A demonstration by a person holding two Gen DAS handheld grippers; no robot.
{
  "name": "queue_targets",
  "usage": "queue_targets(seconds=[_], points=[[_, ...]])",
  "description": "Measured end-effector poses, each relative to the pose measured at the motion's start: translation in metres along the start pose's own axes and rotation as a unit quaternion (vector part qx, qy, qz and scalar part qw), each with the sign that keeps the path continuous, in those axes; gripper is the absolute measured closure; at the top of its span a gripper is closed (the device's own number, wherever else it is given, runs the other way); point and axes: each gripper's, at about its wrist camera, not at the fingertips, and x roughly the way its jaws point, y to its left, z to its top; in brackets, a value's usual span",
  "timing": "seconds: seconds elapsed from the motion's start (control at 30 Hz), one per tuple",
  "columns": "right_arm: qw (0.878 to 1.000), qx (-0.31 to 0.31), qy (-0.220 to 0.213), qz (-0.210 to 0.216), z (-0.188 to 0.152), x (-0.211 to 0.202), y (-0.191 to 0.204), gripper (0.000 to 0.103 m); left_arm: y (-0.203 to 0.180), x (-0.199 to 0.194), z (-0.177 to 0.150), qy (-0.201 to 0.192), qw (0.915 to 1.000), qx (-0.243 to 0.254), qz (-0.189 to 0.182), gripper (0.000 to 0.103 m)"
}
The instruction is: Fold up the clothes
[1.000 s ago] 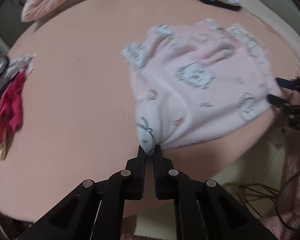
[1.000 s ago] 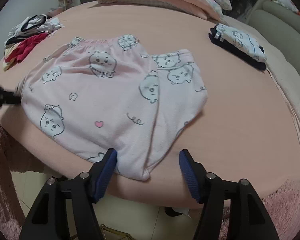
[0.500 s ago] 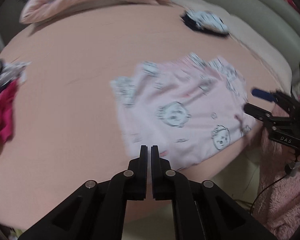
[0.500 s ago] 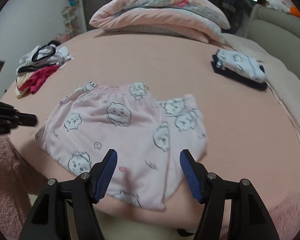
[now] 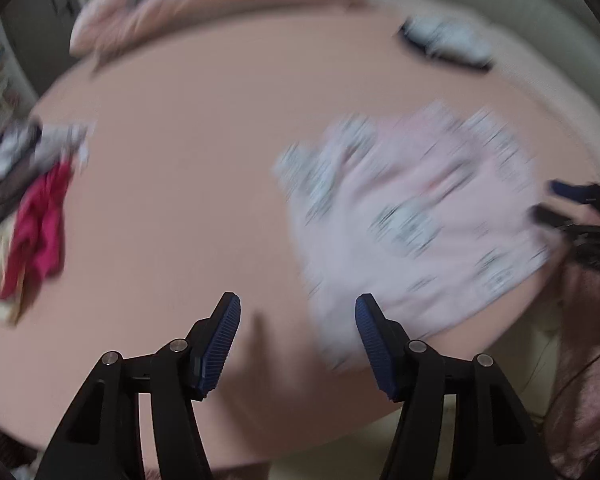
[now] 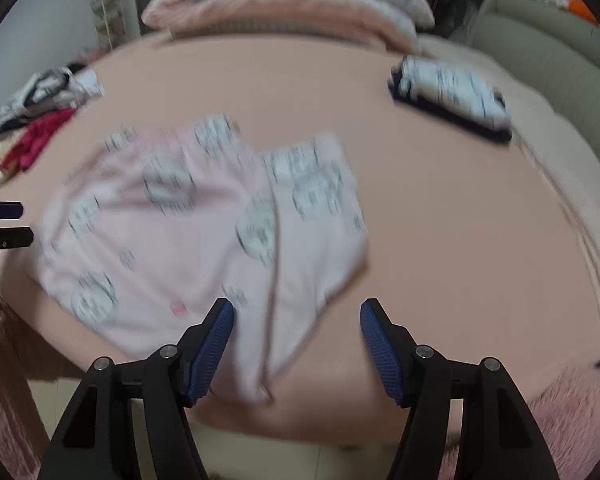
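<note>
The pink cartoon-print shorts point(image 6: 204, 236) lie folded, blurred, at the bed's point(image 6: 440, 208) near edge. The left gripper point(image 5: 298, 344), jaws just sprung apart, and the right gripper point(image 6: 296, 346) both gape empty.

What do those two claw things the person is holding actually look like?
Both look alike. The left gripper and right gripper each have two angular black arms with cut-out windows and round silver pivot pins. Each ends in dark blue, finely ribbed pads. No cables, markings, hand or sleeve show here.

Black jaws, ribbed blue pads point(image 5: 220, 340)
</note>
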Motion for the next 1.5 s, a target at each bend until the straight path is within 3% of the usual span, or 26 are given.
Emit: queue_targets(seconds=[0.03,0.1,0.2,0.3,0.37,0.4,0.47,0.53,0.6,0.63,0.7,0.77,0.83,0.87,0.9,0.93,0.97,1.0,1.03,1.13,1.2,1.27,1.33,1.4,1.43,1.5], points=[[1.000,-0.007,-0.012,0.018,0.006,-0.002,0.008,0.038,-0.016,0.003,0.004,-0.004,0.9997,0.024,0.002,0.046],[0.999,-0.026,-0.010,0.046,0.014,0.003,0.025,0.038,-0.028,0.017,0.003,0.024,0.9984,0.048,-0.017,0.046],[0.997,-0.065,0.040,0.026,0.012,0.030,0.036,0.039,-0.027,0.043,-0.003,0.063,0.9968,0.047,-0.014,0.043],[0.997,-0.028,0.062,0.021,0.000,0.033,-0.004,0.039,0.013,0.039,-0.008,0.086,0.9961,-0.020,0.010,0.043],[0.997,0.015,0.073,-0.005,-0.001,0.027,-0.030,0.036,0.040,0.033,-0.008,0.089,0.9933,-0.072,0.015,0.044],[0.997,0.036,0.072,-0.009,0.000,0.023,-0.040,0.036,0.047,0.027,-0.006,0.077,0.9922,-0.098,0.008,0.046],[0.997,0.059,0.055,-0.014,0.007,0.015,-0.050,0.036,0.041,0.015,0.002,0.036,0.9941,-0.102,-0.005,0.046],[0.999,0.037,0.028,0.014,0.027,0.010,-0.035,0.036,0.020,0.009,0.016,-0.004,0.9966,-0.077,-0.031,0.046],[0.999,0.009,0.012,0.048,0.041,0.011,-0.013,0.036,-0.009,0.013,0.028,-0.027,0.9948,-0.056,-0.081,0.046],[0.997,-0.010,0.005,0.070,0.049,0.014,0.003,0.036,-0.023,0.022,0.034,-0.030,0.9924,-0.052,-0.108,0.046],[0.995,-0.045,0.027,0.088,0.054,0.035,0.025,0.036,-0.012,0.051,0.051,-0.018,0.9889,-0.039,-0.142,0.050],[0.992,-0.070,0.062,0.081,0.056,0.063,0.036,0.042,-0.014,0.076,0.058,0.021,0.9924,-0.026,-0.118,0.052],[0.992,-0.052,0.062,0.098,0.053,0.072,0.014,0.047,-0.006,0.085,0.058,0.044,0.9948,-0.017,-0.090,0.060],[0.993,-0.047,0.061,0.090,0.053,0.067,0.001,0.063,0.005,0.079,0.054,0.045,0.9959,-0.016,-0.077,0.062],[0.994,-0.046,0.062,0.075,0.052,0.062,-0.010,0.066,0.016,0.073,0.051,0.046,0.9969,-0.015,-0.063,0.063],[0.996,-0.049,0.062,0.040,0.051,0.057,-0.021,0.062,0.022,0.078,0.057,0.048,0.9982,-0.018,-0.032,0.063],[0.997,-0.045,0.060,0.024,0.050,0.053,-0.031,0.055,0.026,0.077,0.062,0.043,0.9982,-0.027,-0.031,0.064],[0.997,-0.039,0.059,0.013,0.050,0.048,-0.041,0.055,0.031,0.075,0.066,0.037,0.9980,-0.037,-0.035,0.065],[0.997,-0.028,0.059,0.028,0.053,0.047,-0.044,0.055,0.029,0.072,0.073,0.018,0.9971,-0.043,-0.061,0.065],[0.996,-0.027,0.046,0.073,0.070,0.044,-0.028,0.055,-0.005,0.076,0.099,-0.015,0.9962,-0.012,-0.085,0.065],[0.995,-0.050,0.035,0.079,0.079,0.046,-0.003,0.055,-0.009,0.085,0.097,0.012,0.9981,-0.014,-0.058,0.065],[0.995,-0.067,0.058,0.037,0.086,0.074,0.015,0.055,-0.006,0.093,0.098,0.034,0.9982,-0.027,-0.041,0.065],[0.996,-0.048,0.069,0.027,0.087,0.090,0.010,0.046,0.007,0.093,0.100,0.037,0.9966,-0.057,-0.048,0.065],[0.997,0.001,0.064,0.041,0.088,0.083,-0.010,0.045,0.020,0.080,0.095,0.026,0.9972,-0.066,-0.024,0.065],[0.998,0.003,0.055,0.022,0.085,0.075,-0.017,0.045,0.025,0.079,0.092,0.024,0.9977,-0.064,0.001,0.065],[0.999,-0.005,0.045,-0.017,0.077,0.061,-0.025,0.045,0.029,0.071,0.087,0.014,0.9968,-0.078,-0.010,0.065]])
